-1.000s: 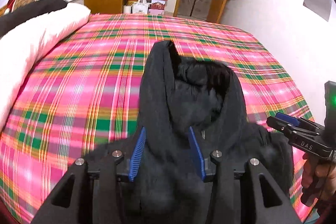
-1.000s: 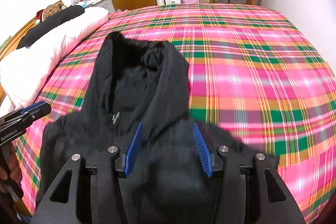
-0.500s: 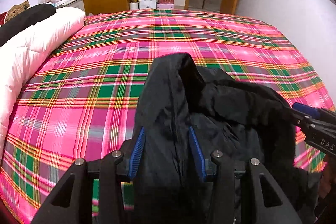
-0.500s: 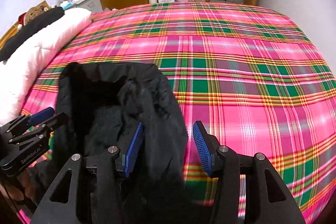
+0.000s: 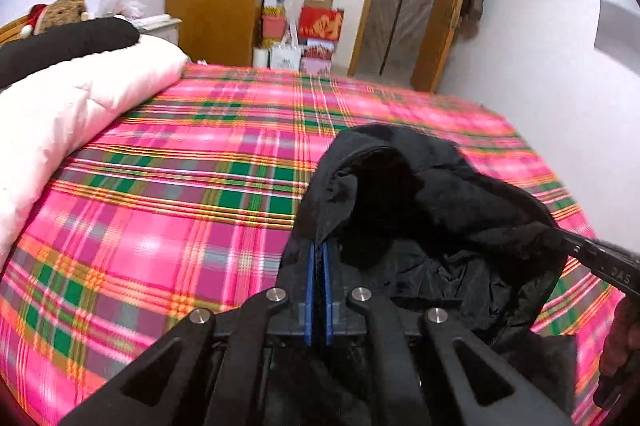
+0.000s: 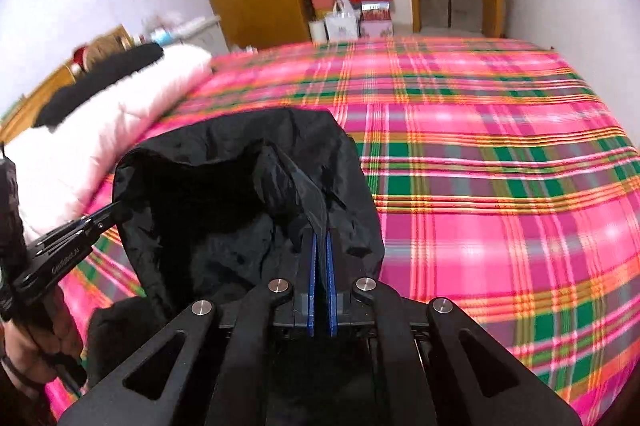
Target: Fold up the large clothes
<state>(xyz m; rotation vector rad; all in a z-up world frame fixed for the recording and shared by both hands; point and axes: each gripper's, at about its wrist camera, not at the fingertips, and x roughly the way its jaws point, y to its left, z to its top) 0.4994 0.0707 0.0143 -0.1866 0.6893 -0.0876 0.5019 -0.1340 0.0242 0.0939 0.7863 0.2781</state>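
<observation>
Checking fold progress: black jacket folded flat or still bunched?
Bunched, not folded: black jacket hangs rumpled between left tool and right tool, both shut on it.

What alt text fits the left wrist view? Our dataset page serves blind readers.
The left gripper is shut on the edge of a black hooded jacket lifted over a pink plaid bedspread. The right gripper holds the opposite edge; a white duvet lies left.

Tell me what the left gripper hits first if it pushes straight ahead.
The left gripper, shut on the black jacket, would push into the jacket's raised hood fabric first, with the plaid bedspread beyond; depth is unclear.
</observation>
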